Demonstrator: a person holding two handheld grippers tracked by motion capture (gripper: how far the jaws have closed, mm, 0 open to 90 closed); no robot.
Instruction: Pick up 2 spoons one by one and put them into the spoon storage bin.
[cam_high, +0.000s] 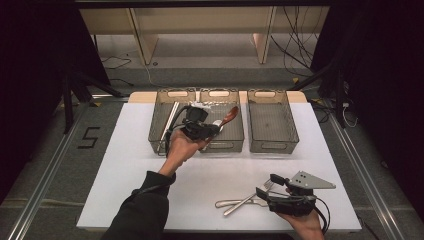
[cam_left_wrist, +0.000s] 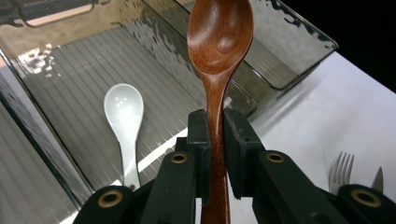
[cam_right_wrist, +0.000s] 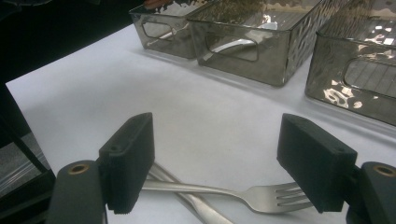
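1. Left gripper (cam_left_wrist: 215, 135) clamped on a brown wooden spoon (cam_left_wrist: 219, 46), held above the middle grey bin (cam_high: 234, 145).
2. White spoon (cam_left_wrist: 124, 116) lying inside that bin.
3. Right gripper (cam_right_wrist: 217, 168) with jaws spread wide, hovering low over a metal fork (cam_right_wrist: 224, 192) on the white table (cam_right_wrist: 140, 93).

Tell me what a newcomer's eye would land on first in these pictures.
First, the brown wooden spoon, clamped by its handle in the left gripper and held over the middle tray, where a white spoon lies. Next, the right gripper, jaws open, low over a metal fork lying crossed over another utensil on the white table near the front edge.
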